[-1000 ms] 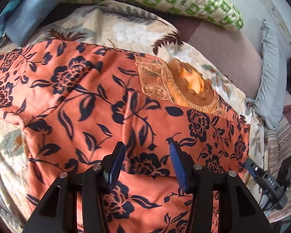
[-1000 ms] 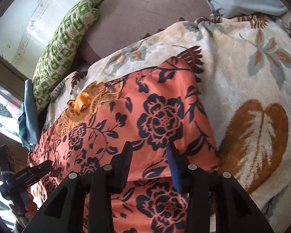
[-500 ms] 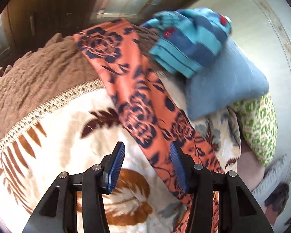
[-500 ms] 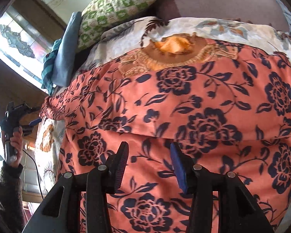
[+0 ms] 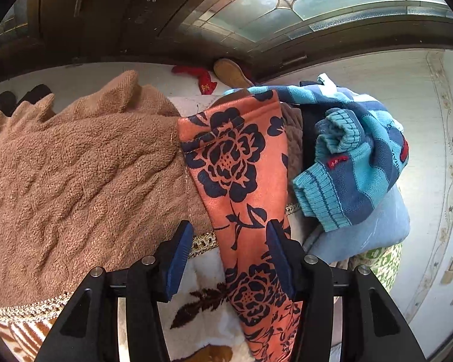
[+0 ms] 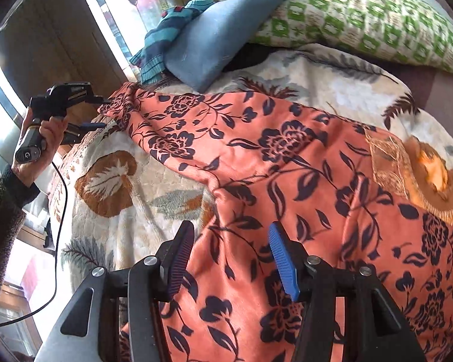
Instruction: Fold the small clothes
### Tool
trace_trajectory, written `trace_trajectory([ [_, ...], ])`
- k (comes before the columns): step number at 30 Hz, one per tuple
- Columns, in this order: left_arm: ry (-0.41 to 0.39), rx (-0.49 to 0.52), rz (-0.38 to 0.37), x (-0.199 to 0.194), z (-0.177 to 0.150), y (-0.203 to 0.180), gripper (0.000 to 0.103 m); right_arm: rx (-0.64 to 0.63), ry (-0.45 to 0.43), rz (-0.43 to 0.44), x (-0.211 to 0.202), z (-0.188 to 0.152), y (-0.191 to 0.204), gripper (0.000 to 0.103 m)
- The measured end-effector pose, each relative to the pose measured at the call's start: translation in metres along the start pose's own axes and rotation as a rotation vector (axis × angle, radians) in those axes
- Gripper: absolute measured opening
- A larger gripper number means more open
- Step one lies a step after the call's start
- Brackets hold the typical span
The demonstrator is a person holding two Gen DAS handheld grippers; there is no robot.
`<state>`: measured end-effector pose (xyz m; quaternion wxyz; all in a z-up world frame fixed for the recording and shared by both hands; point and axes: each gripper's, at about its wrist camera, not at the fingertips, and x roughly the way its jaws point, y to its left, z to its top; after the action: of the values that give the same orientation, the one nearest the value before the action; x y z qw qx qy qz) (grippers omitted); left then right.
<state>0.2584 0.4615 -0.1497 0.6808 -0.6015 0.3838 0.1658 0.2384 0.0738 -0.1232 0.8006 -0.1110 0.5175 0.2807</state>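
An orange garment with dark blue flowers [image 6: 302, 163] lies spread on a floral blanket [image 6: 111, 208], its gold neckline [image 6: 413, 166] at the right. One long sleeve [image 5: 235, 169] runs away from me in the left wrist view, its hemmed cuff at the far end. My left gripper [image 5: 228, 241] is open just above that sleeve, near the cuff; it also shows in the right wrist view [image 6: 101, 113], open at the sleeve end. My right gripper [image 6: 231, 242] is open and empty above the garment's body.
A brown fleece blanket [image 5: 75, 175] lies left of the sleeve. A striped blue knit garment [image 5: 356, 163] sits on a light blue pillow [image 6: 220, 33]. A green patterned pillow [image 6: 362, 15] lies behind. Dark wood window frame and wall close the far side.
My left gripper has swung from over the garment's body out along the sleeve to its cuff. My right gripper has shifted left over the body. Both stay open.
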Motion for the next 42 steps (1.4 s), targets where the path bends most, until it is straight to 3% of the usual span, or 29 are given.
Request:
trace_trajectory([
  [4,-0.01,-0.002,-0.013,0.005,0.003,-0.001,0.06,-0.103,0.029,-0.042,0.036,0.021,0.031,0.055],
  [11,-0.012,-0.029,-0.074,0.011,0.007,0.005,0.059,-0.303,0.051,-0.147,0.094,0.049,0.087,0.052],
  [12,-0.013,-0.025,-0.079,0.011,0.008,0.005,0.053,-0.324,0.055,-0.165,0.1,0.051,0.091,0.049],
  [13,-0.013,-0.013,-0.085,0.012,0.008,0.004,0.034,-0.347,0.05,-0.18,0.103,0.053,0.094,0.032],
  [15,0.017,0.004,-0.091,0.019,0.008,0.004,0.008,-0.374,0.033,-0.201,0.103,0.056,0.097,0.015],
  [22,-0.042,0.078,-0.126,0.005,-0.015,-0.012,0.004,-0.283,-0.091,-0.156,0.065,0.063,0.083,0.01],
  [26,-0.103,0.238,-0.125,-0.025,-0.048,-0.053,0.004,-0.203,-0.15,-0.13,0.037,0.057,0.071,0.009],
  [31,-0.101,0.459,-0.197,-0.051,-0.119,-0.119,0.004,-0.041,-0.223,-0.094,-0.007,0.031,0.038,0.009],
  [34,-0.045,0.598,-0.238,-0.046,-0.181,-0.161,0.004,0.068,-0.256,-0.063,-0.036,0.001,0.009,0.01],
  [37,0.066,0.697,-0.253,-0.026,-0.241,-0.192,0.004,0.181,-0.255,-0.041,-0.059,-0.038,-0.023,0.01],
  [39,0.135,0.672,-0.277,-0.01,-0.259,-0.194,0.004,0.241,-0.213,-0.043,-0.062,-0.063,-0.045,0.01],
  [42,0.194,0.608,-0.21,0.011,-0.255,-0.175,0.004,0.266,-0.157,-0.047,-0.057,-0.09,-0.068,0.01],
])
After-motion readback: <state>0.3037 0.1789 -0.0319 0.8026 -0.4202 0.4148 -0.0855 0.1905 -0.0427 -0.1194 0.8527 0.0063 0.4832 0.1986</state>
